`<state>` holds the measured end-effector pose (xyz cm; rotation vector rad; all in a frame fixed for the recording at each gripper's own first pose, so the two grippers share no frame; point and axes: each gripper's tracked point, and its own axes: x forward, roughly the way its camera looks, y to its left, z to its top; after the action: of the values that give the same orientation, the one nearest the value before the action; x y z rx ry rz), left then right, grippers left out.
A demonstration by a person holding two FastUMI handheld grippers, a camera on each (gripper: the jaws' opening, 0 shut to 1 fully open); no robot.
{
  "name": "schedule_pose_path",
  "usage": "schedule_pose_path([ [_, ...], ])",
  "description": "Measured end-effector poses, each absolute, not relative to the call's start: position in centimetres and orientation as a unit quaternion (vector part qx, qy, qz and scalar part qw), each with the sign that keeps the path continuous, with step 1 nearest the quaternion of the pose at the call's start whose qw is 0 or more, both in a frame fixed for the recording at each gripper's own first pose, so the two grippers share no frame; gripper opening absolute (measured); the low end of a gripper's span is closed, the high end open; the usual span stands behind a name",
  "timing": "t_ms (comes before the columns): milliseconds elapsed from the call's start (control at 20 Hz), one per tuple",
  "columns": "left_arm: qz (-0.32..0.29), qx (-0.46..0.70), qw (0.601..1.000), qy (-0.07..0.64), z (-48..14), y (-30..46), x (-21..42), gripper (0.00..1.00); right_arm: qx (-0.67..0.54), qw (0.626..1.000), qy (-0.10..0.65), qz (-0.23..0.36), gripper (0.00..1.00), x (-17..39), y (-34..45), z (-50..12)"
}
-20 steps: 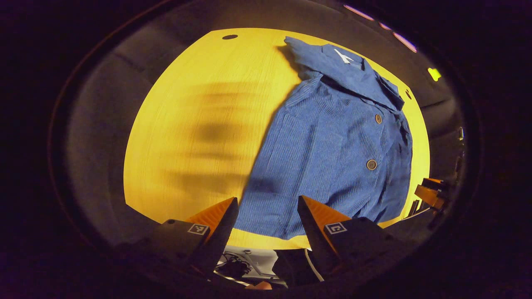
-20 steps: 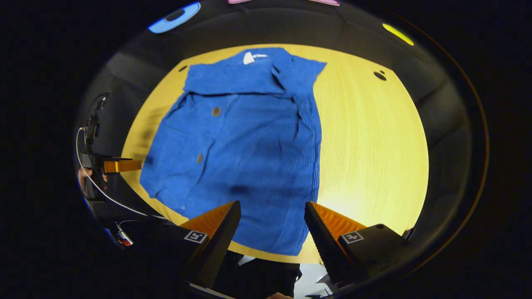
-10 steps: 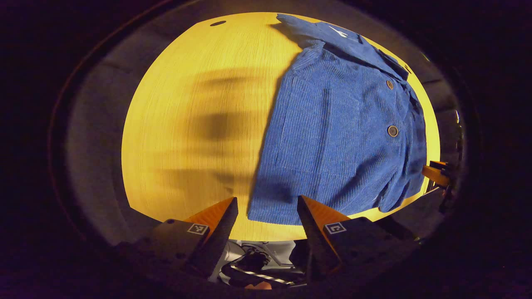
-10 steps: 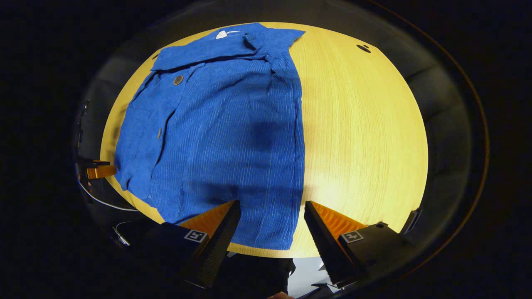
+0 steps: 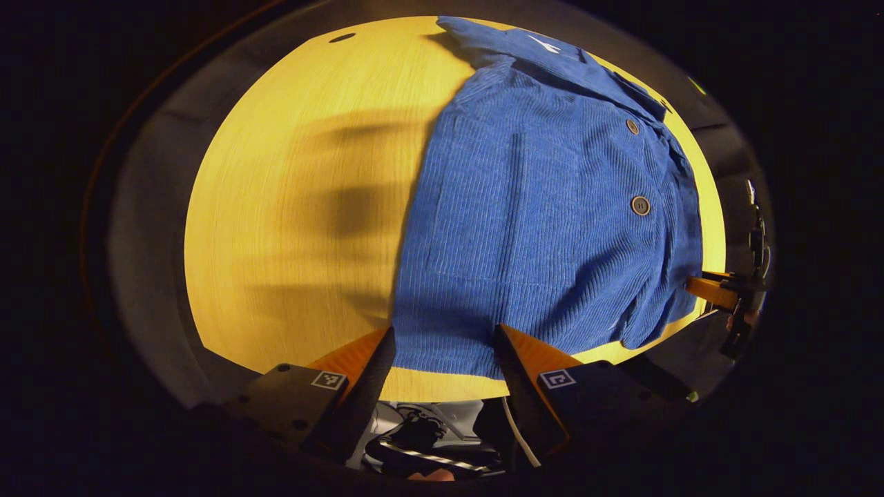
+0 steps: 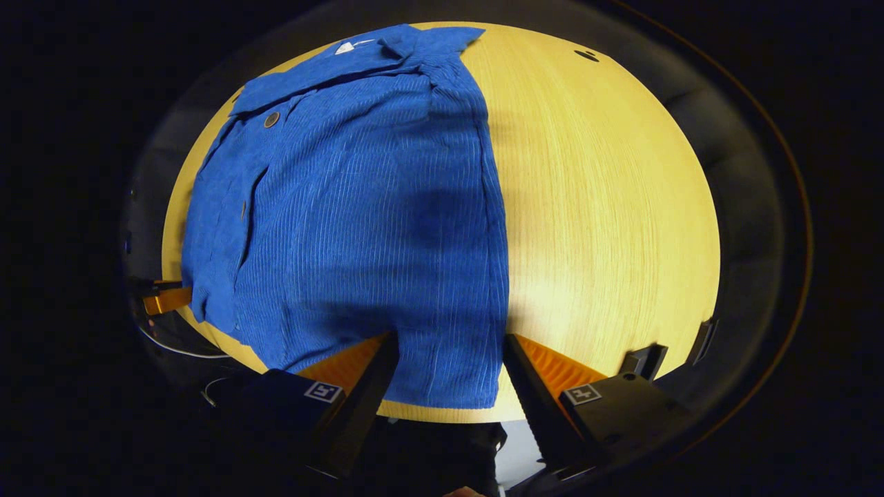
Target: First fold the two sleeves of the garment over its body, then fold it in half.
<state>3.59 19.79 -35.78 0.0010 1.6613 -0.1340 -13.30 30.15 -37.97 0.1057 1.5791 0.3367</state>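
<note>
Left gripper view and right gripper view alike: over the last second, both open tongs, left [image 5: 443, 345] and right [image 6: 449, 352], brought down to the near hem of the blue garment [image 5: 545, 207], sleeves folded in, flat on the tabletop [image 5: 290, 207], gripping nothing, probably for the half fold

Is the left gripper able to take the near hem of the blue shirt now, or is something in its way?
Probably yes. The left gripper is open, and the shirt's near hem lies between its fingers at the table edge, nothing covering it.
</note>
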Motion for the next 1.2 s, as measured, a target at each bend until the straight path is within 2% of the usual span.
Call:
schedule_pose_path([
  [400, -0.055, 0.001, 0.664, 0.746, -35.7, 19.5, 3.5, 0.84, 0.069, 0.677, 0.722, 0.126, 0.99, -15.6, 29.5, -38.4],
  [950, -0.065, 0.041, 0.671, 0.737, -34.4, 20.8, 4.4, 0.84, 0.085, 0.668, 0.725, 0.141, 1.0, -16.8, 30.0, -37.9],
  [1200, -0.069, 0.017, 0.655, 0.752, -36.1, 19.6, 3.6, 0.84, 0.062, 0.673, 0.723, 0.147, 1.0, -17.1, 29.9, -38.2],
])
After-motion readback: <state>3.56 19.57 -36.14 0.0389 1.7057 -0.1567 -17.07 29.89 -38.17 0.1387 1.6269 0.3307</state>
